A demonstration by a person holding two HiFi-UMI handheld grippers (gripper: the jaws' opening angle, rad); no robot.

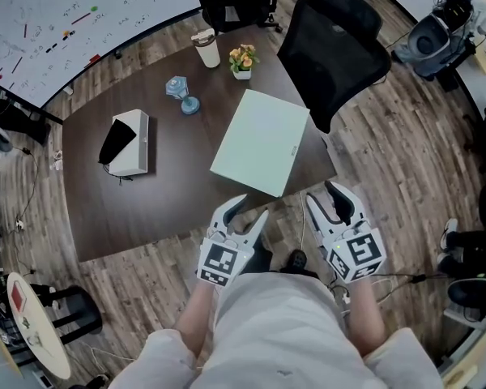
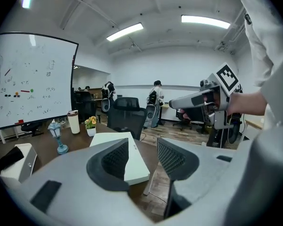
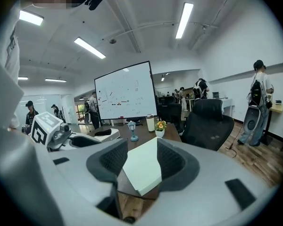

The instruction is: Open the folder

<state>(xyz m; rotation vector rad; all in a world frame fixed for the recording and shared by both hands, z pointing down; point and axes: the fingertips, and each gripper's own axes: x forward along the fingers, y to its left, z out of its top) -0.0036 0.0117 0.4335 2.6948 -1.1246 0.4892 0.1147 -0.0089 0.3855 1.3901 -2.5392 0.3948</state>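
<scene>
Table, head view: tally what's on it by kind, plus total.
folder: 1
cup: 1
flower pot: 1
lantern: 1
white box: 1
black item lying on the box: 1
Total: 6

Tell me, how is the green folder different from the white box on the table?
The folder is pale green and flat; the white box is thicker. The folder covers more of the table than the box. Nothing lies on the folder, while a black thing lies on the box. Both are rectangular and rest on the dark table.
</scene>
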